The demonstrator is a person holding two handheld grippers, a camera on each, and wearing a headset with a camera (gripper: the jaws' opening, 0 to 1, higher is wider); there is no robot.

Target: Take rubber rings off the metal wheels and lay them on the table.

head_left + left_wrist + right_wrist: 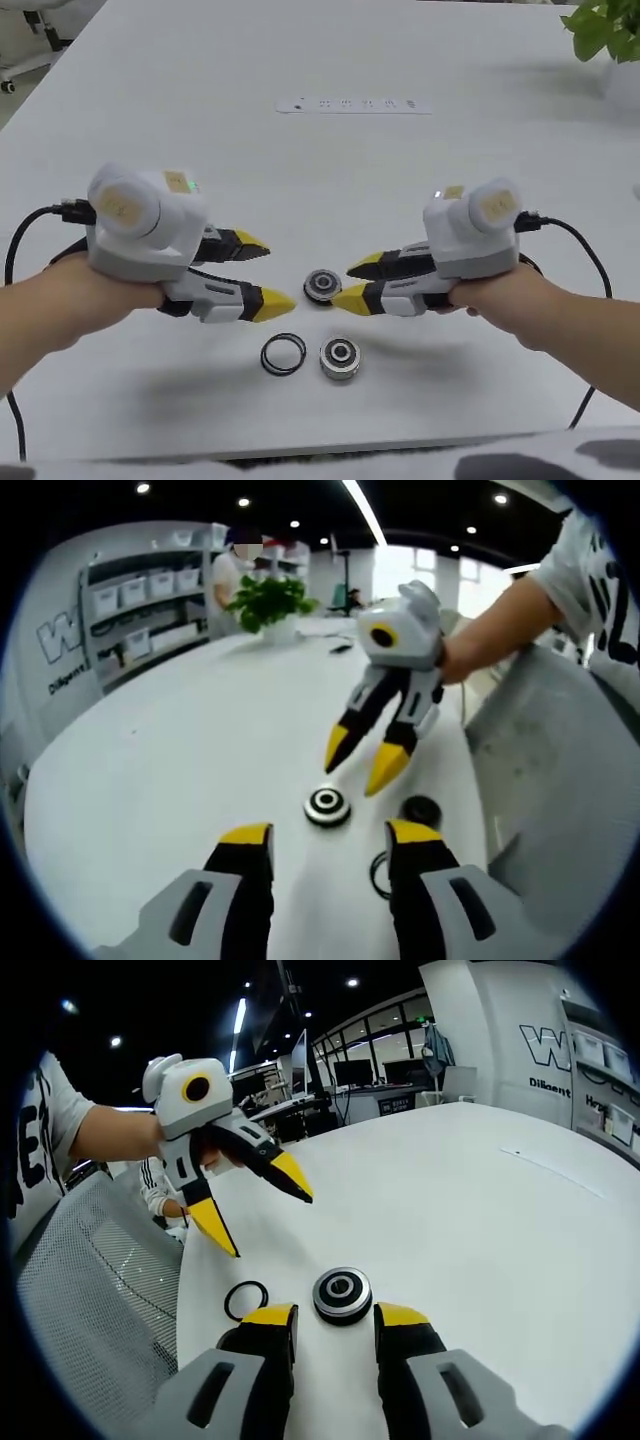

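Note:
A small metal wheel with a dark rim lies on the white table, between the tips of both grippers. My left gripper is open on its left, and my right gripper is open on its right; neither touches it. A second wheel, with a bare silvery rim, lies closer to me, and a loose black rubber ring lies just left of it. In the left gripper view the wheel sits just ahead of my open left gripper. In the right gripper view the wheel sits just ahead of my open right gripper, with the ring to its left.
A white power strip lies flat at the far middle of the table. A potted plant stands at the far right corner. Black cables trail from both grippers. The table's front edge runs just below the second wheel.

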